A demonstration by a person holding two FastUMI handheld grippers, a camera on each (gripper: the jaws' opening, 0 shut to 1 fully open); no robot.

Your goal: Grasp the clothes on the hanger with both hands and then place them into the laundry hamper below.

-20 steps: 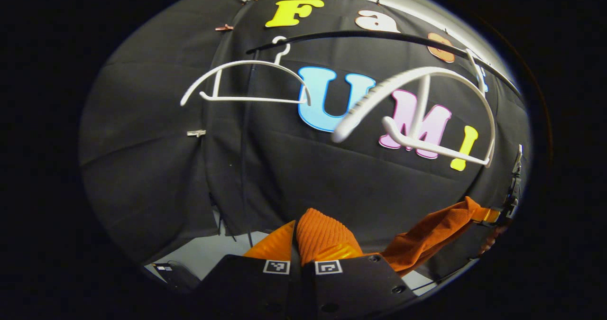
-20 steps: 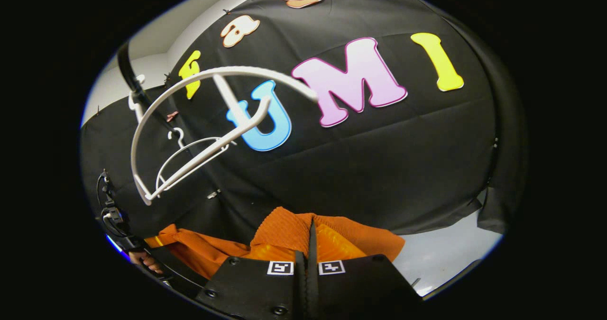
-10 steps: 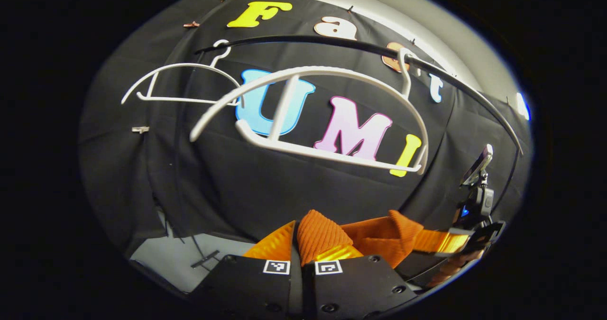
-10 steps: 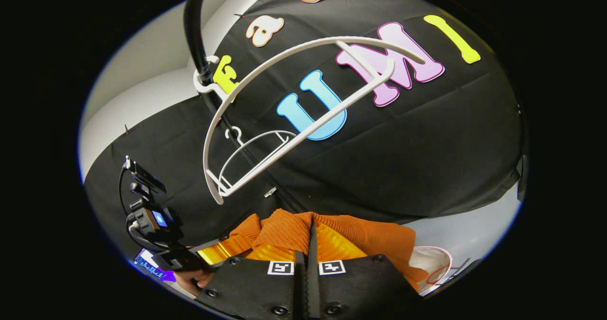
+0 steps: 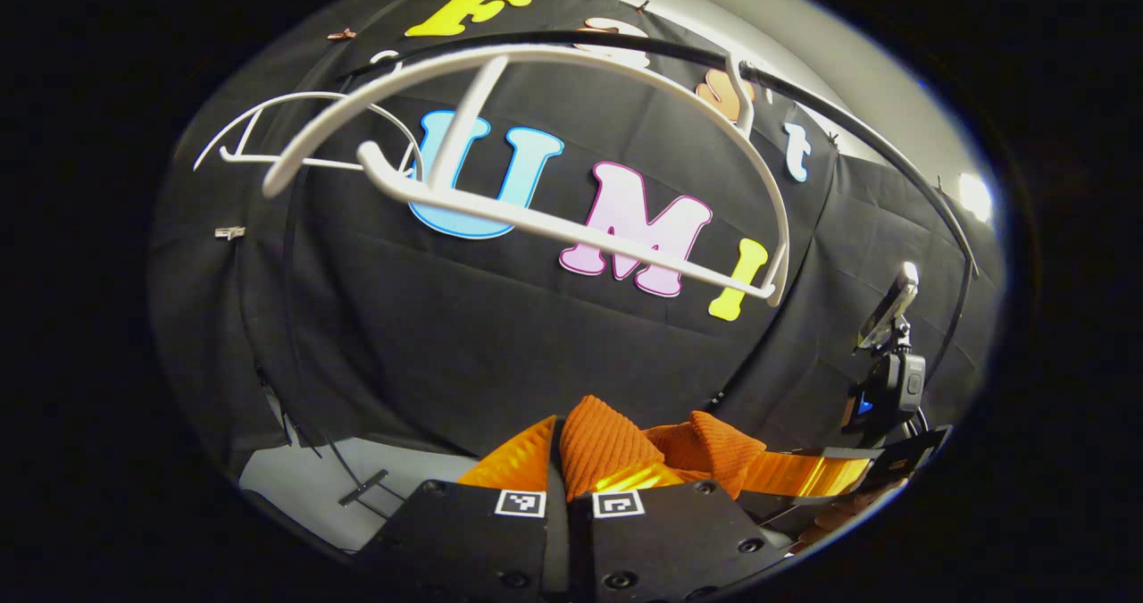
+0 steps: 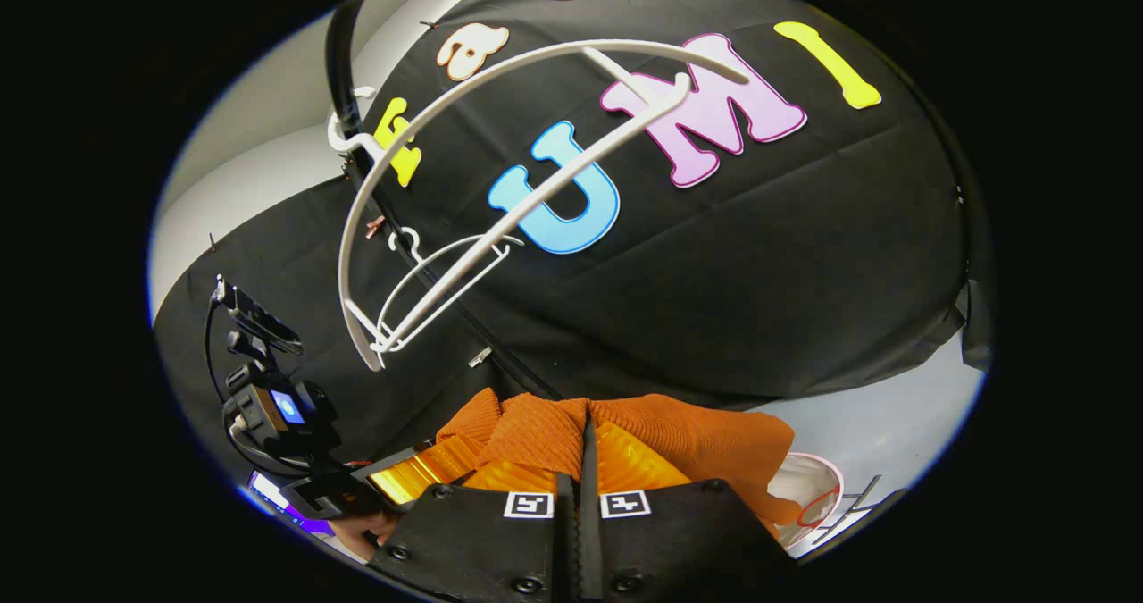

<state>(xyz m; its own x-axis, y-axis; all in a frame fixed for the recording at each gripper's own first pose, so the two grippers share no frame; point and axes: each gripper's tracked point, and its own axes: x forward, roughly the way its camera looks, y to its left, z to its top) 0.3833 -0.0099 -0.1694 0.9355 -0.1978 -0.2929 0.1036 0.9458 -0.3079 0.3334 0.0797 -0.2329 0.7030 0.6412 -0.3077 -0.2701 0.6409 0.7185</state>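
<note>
Both the left hand-held gripper (image 5: 571, 460) and right hand-held gripper (image 6: 588, 456) are clamped on the ribbed orange knitted garment (image 6: 625, 429), held off and below the bare white plastic hanger (image 5: 554, 219).

Grippers (image 5: 564, 460) closer together, garment (image 5: 607, 438) bunched.

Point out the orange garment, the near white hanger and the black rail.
orange garment (image 6: 696, 438): right gripper view, ribbed fold above the tongs.
near white hanger (image 5: 571, 227): left gripper view, lower bar.
black rail (image 5: 857, 129): left gripper view, curved stretch at right.
</note>
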